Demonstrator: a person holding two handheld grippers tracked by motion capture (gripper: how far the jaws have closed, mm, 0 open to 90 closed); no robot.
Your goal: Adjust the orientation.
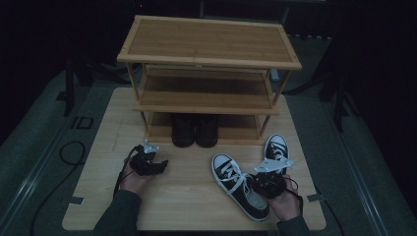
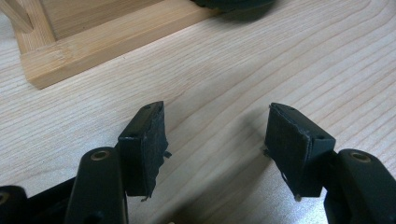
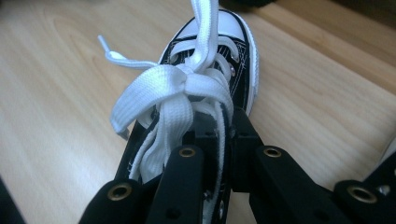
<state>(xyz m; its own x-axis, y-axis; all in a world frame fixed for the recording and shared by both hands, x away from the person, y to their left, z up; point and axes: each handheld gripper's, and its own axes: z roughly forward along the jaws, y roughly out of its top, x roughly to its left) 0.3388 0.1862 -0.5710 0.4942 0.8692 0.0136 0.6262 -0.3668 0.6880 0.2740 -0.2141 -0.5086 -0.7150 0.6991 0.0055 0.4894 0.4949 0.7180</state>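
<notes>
High view is dim, so I read detail from the gripper cameras. My right gripper (image 3: 224, 135) has its jaws clamped on the collar wall of the black-and-white sneaker (image 3: 210, 79), one jaw inside the opening, one outside; the heel is cut off below the frame and the white laces (image 3: 173, 93) cover much of the tongue. That sneaker (image 1: 241, 187) lies on the table (image 1: 187, 196) at front right, toe toward the shoe rack (image 1: 209, 73). A second sneaker (image 1: 276, 146) sits just behind it, partly hidden by my gripper. My left gripper (image 2: 215, 144) hangs with its jaws wide apart over bare wood. Two dark shoes (image 1: 195, 130) on the bottom shelf are hard to make out.
</notes>
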